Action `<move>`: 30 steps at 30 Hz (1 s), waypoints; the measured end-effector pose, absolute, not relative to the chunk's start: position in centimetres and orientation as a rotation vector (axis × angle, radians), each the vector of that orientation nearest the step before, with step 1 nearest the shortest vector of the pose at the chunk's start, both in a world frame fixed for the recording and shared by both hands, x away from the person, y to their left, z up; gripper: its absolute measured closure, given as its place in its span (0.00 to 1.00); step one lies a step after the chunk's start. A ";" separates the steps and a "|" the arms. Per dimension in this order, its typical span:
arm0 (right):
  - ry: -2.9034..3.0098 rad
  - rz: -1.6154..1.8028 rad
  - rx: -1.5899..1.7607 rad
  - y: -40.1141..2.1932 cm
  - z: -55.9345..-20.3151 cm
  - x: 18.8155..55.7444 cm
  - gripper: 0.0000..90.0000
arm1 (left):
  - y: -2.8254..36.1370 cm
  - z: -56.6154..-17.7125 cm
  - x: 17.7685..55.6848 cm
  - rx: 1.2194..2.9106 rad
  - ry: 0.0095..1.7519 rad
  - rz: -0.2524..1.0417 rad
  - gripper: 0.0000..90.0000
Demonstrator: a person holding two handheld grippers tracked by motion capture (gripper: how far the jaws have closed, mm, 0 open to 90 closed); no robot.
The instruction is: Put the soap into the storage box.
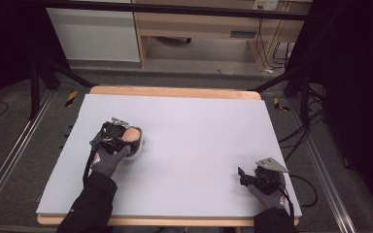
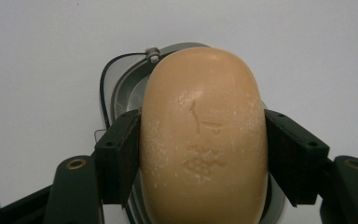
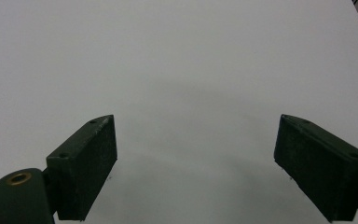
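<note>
A tan oval bar of soap with stamped marks sits between the jaws of my left gripper, both pads pressed on its sides. Under it lies a shiny metal soap dish with a wire rim; whether the soap touches the dish I cannot tell. In the high view the soap and left gripper are at the left middle of the table. My right gripper stands open over bare table surface, nothing between its jaws; it rests near the front right corner.
A pale grey board covers the wooden table. Metal rails and cables run along the floor on both sides, and a wooden cabinet stands beyond the far edge.
</note>
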State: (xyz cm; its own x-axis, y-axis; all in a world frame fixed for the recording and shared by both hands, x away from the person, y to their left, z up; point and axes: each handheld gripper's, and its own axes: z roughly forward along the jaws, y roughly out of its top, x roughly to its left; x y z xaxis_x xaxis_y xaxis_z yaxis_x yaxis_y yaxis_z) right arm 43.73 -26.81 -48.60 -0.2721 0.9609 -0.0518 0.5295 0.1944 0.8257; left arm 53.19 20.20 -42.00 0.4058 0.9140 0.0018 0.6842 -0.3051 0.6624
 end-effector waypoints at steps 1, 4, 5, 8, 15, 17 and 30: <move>1.891 0.953 1.388 -26.8 -48.6 43.7 0.15 | 20.2 -42.0 53.2 2.085 1.355 0.515 0.36; 1.892 0.954 1.388 -26.8 -48.6 43.7 0.15 | 20.2 -42.1 53.2 2.085 1.357 0.517 0.36; 1.892 0.954 1.388 -26.8 -48.6 43.7 0.15 | 20.2 -42.2 53.2 2.083 1.356 0.517 0.36; 1.892 0.954 1.389 -26.8 -48.6 43.7 0.15 | 20.2 -42.2 53.1 2.087 1.355 0.520 0.36; 1.891 0.953 1.387 -26.8 -48.6 43.7 0.15 | 19.9 -42.3 53.1 2.095 1.346 0.524 0.35; 1.891 0.952 1.386 -26.8 -48.6 43.7 0.15 | 19.9 -42.3 53.1 2.094 1.345 0.526 0.35; 1.896 0.949 1.384 -26.8 -48.6 43.8 0.15 | 20.0 -42.9 53.0 2.105 1.356 0.566 0.33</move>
